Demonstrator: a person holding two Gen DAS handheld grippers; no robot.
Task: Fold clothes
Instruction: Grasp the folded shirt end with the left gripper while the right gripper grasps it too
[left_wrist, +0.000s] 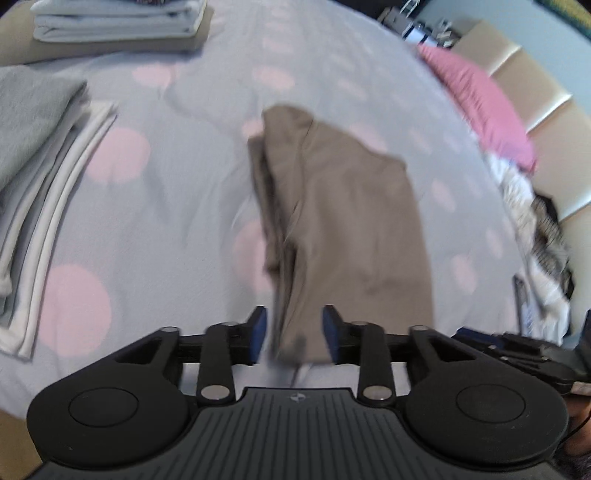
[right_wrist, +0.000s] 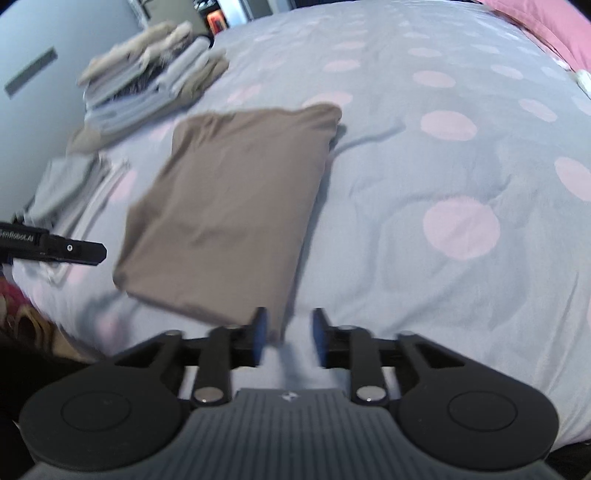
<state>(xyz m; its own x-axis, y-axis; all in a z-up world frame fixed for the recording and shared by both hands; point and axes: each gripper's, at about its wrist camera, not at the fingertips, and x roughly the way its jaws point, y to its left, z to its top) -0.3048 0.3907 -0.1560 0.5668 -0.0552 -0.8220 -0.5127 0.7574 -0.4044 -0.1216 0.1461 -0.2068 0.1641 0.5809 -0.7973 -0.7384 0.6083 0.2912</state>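
A folded brown garment (left_wrist: 343, 206) lies flat on the grey bedspread with pink dots (left_wrist: 147, 206). In the left wrist view its near end reaches between the blue pads of my left gripper (left_wrist: 294, 334), whose jaws stand apart without pressing on the cloth. In the right wrist view the same garment (right_wrist: 229, 199) lies ahead and to the left. Its near right corner sits just by the left pad of my right gripper (right_wrist: 288, 336), which is open with mostly bedspread between the pads. Part of the left gripper's body (right_wrist: 55, 247) shows at the left edge.
Folded grey and white clothes (left_wrist: 44, 155) lie at the left, with another stack (left_wrist: 118, 22) behind them. A pink pillow (left_wrist: 480, 103) and a heap of unfolded laundry (left_wrist: 535, 236) sit along the right side by the headboard.
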